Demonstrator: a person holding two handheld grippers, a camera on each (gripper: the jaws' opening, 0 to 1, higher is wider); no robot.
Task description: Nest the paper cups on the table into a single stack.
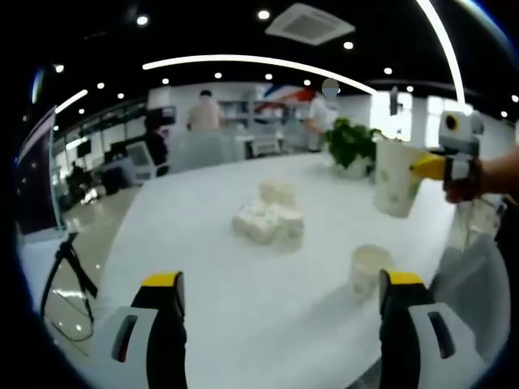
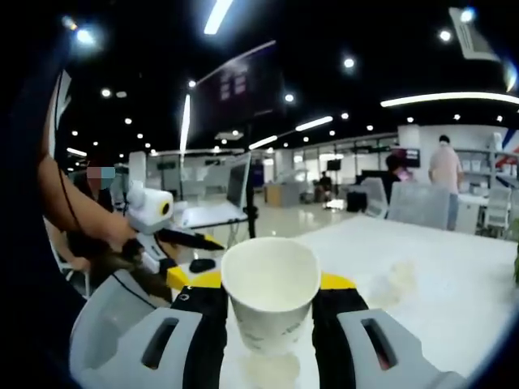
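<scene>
Now, paper cup (image 2: 271,301) clamped upright between right gripper (image 2: 270,304) jaws, held above white table (image 1: 203,275), left gripper (image 1: 280,296) spread wide, second cup (image 1: 369,271) just beside it, clustered cups (image 1: 270,219) behind.

A white counter (image 1: 243,275) carries the things. Near its middle lies a cluster of white cups (image 1: 269,217), touching one another. Nearer, to the right, one cup (image 1: 369,271) stands upright, apart from the cluster. At the far edge sits a green plant (image 1: 352,146) in a white pot.

Bare table (image 1: 203,267) ahead; cup cluster (image 1: 269,217) blocks the middle
</scene>
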